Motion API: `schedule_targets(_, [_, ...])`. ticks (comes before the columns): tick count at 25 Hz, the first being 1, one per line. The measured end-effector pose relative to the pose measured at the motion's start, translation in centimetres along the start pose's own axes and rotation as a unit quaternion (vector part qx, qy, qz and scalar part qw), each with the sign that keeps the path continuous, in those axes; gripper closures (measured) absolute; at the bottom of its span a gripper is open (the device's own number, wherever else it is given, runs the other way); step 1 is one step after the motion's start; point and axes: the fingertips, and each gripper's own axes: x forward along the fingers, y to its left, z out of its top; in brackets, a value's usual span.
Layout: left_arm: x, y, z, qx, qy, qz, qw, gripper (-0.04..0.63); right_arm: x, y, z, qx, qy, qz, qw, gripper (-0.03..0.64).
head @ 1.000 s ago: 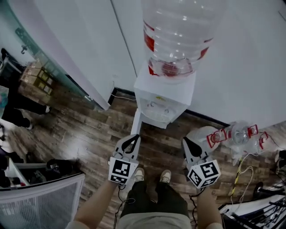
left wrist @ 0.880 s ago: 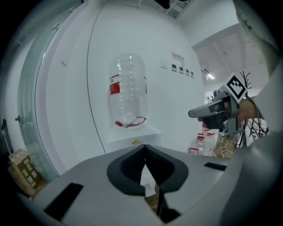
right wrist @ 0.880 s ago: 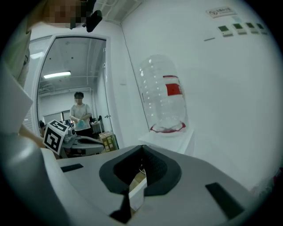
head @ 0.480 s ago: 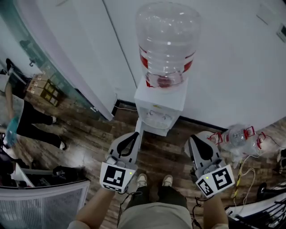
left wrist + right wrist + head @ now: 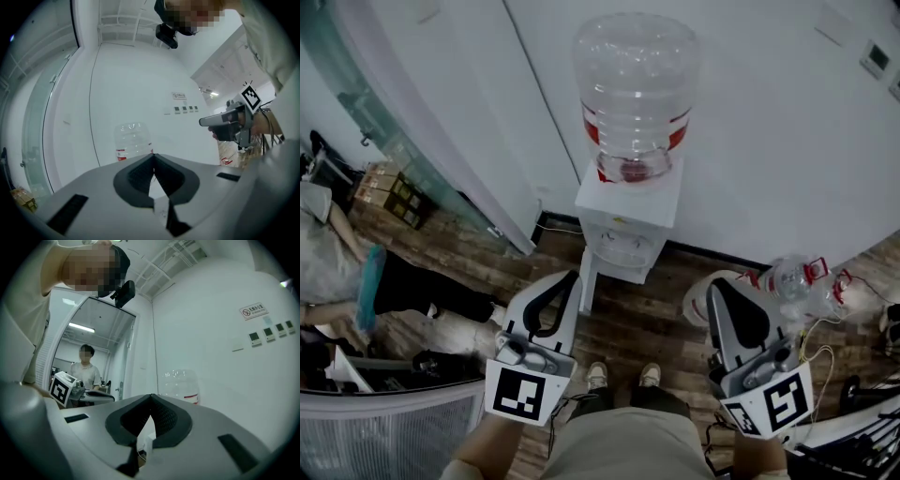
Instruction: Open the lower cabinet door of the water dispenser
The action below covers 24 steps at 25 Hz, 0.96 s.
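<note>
The white water dispenser [image 5: 623,225] stands against the wall with a large clear bottle [image 5: 633,94] on top. A narrow white panel [image 5: 585,277] sticks out from its lower left front toward me; I cannot tell if it is the cabinet door. My left gripper [image 5: 572,277] and right gripper [image 5: 715,284] are raised in front of me, short of the dispenser and touching nothing. Both are shut and hold nothing. In the left gripper view the jaw tips [image 5: 153,155] meet below the bottle [image 5: 132,140]. The right gripper view shows its tips [image 5: 151,396] meeting beside the bottle [image 5: 182,383].
Empty bottles [image 5: 797,281] and cables lie on the wooden floor at the right, by a white round object [image 5: 701,300]. Cardboard boxes [image 5: 389,192] sit by a glass partition at the left, near a person [image 5: 384,281]. A mesh bin [image 5: 384,422] stands at lower left.
Both grippers have risen toward the head camera and look larger. My view has pulled back from the dispenser. The person at the left has moved nearer along the floor.
</note>
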Motion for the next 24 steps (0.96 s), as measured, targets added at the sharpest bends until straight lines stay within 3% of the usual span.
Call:
schedule_targets(7, [-0.1,-0.9,1.6,0.011,-0.002,-0.007,0.9999,0.589,-0.4,0.5,2.2,-0.007,-0.015,0.012,1.0,0.612])
schedule_targets(24, [0.2,-2.2,3.4,0.015,-0.011,0.007,0.9998,0.589,-1.3,-0.6,3.0,-0.024,-0.018,0.023,0.999,0.612])
